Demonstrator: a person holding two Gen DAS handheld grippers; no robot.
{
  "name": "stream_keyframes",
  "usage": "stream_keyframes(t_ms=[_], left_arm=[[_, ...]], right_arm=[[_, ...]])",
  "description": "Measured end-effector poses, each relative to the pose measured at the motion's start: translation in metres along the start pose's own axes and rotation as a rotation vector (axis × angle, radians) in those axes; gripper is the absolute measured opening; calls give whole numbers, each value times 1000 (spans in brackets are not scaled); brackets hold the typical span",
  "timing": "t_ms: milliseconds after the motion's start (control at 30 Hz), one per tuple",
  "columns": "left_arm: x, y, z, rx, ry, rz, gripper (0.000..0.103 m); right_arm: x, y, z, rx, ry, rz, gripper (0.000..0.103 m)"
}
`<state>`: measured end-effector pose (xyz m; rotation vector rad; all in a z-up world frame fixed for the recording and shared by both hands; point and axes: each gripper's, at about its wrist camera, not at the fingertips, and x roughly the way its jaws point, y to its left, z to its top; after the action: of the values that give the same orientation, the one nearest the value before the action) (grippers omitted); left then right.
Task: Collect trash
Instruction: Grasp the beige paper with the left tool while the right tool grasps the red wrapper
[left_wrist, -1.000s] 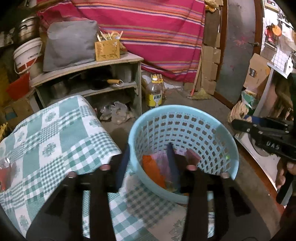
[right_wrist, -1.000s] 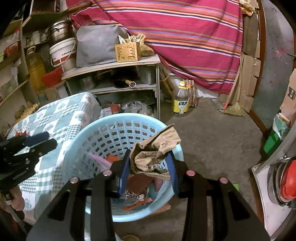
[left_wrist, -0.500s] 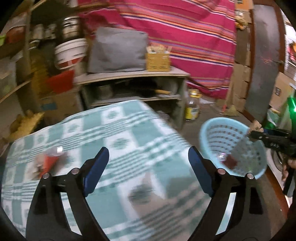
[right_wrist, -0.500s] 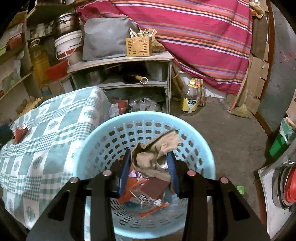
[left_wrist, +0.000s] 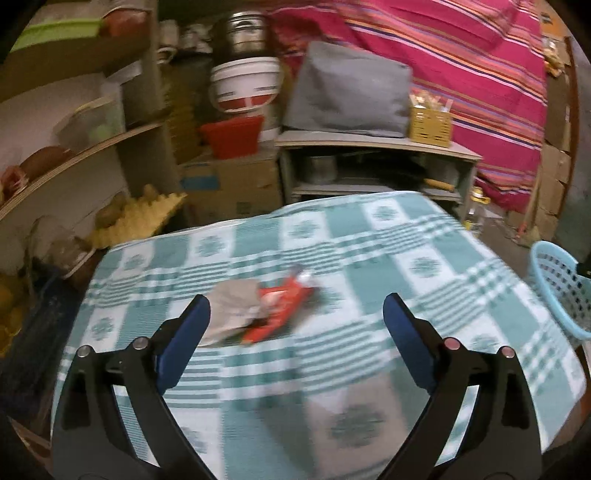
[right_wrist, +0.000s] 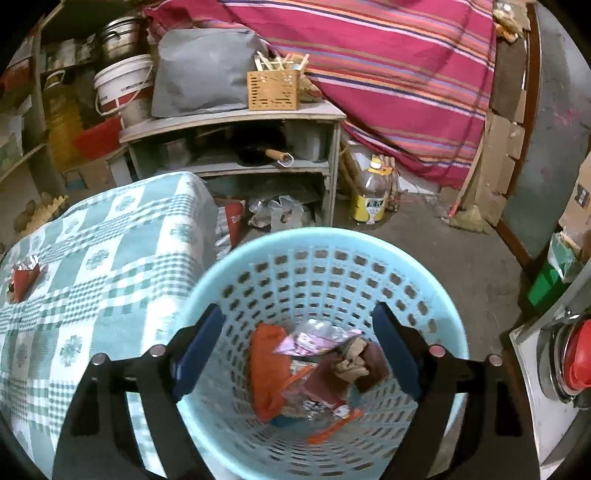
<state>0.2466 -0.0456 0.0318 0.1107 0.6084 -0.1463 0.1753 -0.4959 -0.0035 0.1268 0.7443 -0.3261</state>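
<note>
In the left wrist view my left gripper is open and empty above the green checked tablecloth. Just ahead of it lie a red wrapper and a crumpled brown paper, touching each other. In the right wrist view my right gripper is open and empty over the light blue basket. Inside the basket lie the crumpled brown paper, an orange bag and several wrappers. The red wrapper also shows at the far left of the right wrist view.
The basket's rim shows past the table's right edge. Behind the table stand a grey shelf unit with pans, a white bucket, a grey cushion, a yellow utensil box and an oil bottle on the floor.
My right gripper has opened and the brown paper has dropped into the basket. My left gripper has swung left from the basket to the table, over the red wrapper.
</note>
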Motion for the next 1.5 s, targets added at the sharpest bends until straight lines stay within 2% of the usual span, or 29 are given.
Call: stream_keyframes(t_ms=[267, 367, 433, 567, 667, 700, 733, 833, 1000, 1133, 1333, 1500], left_arm=[[41, 64, -17, -34, 70, 52, 92], [62, 78, -16, -77, 100, 22, 91], [70, 77, -14, -79, 113, 2, 83], [88, 69, -12, -53, 147, -43, 77], [101, 66, -15, -51, 187, -88, 59], [105, 66, -18, -47, 201, -98, 46], [110, 66, -22, -39, 224, -103, 38], [111, 71, -28, -33, 223, -99, 30], [89, 89, -21, -89, 163, -110, 27], [68, 100, -19, -55, 119, -69, 27], [55, 136, -29, -69, 121, -12, 27], [51, 164, -36, -111, 128, 12, 27]], right_arm=[[6, 77, -2, -33, 1, 60, 83], [9, 109, -5, -85, 6, 73, 83], [10, 126, -6, -109, 14, 86, 83], [12, 155, -6, -152, 21, 98, 83], [14, 173, -4, -178, 26, 107, 83], [15, 179, -4, -184, 27, 110, 83], [15, 187, -3, -194, 29, 116, 83], [16, 208, -3, -219, 28, 133, 83], [12, 257, -5, -277, 26, 187, 83], [6, 297, -9, -322, 24, 234, 83], [6, 351, -11, -319, 42, 317, 83], [22, 394, -11, -328, 80, 339, 83]])
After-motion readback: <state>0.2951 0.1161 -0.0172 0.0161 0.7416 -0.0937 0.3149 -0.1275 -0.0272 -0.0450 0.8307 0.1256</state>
